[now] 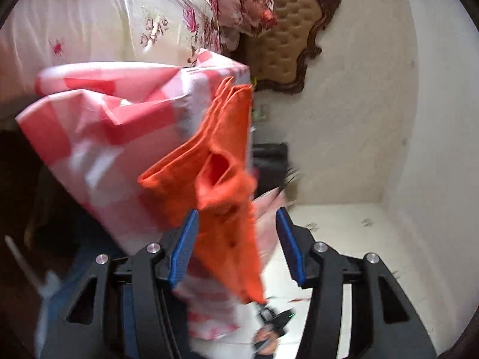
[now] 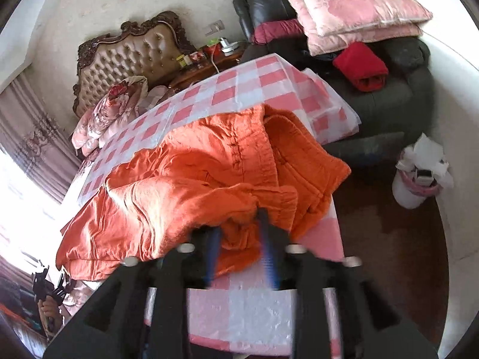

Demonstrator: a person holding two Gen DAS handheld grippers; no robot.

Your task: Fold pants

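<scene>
I am looking along my right fingers at the orange pants, which are lying bunched on the pink-checked tabletop. Their long axis is running from the near-left corner, where the legs are spreading flat, toward the thicker folded waist end at the far right. My right fingers are standing apart around a ridge of cloth at the near edge of that heap; the pads are blurred and I am judging them released, not pinching. My left fingers are also spread, with a hanging edge of the pants between the 2 blue pads; the left pad is just touching the cloth, the right pad is standing clear. My other hand is showing small at the near left of the right view, beside the leg end. I am judging the next fold as turning on that axis: the left side is nearer the legs, the right nearer the waist.
</scene>
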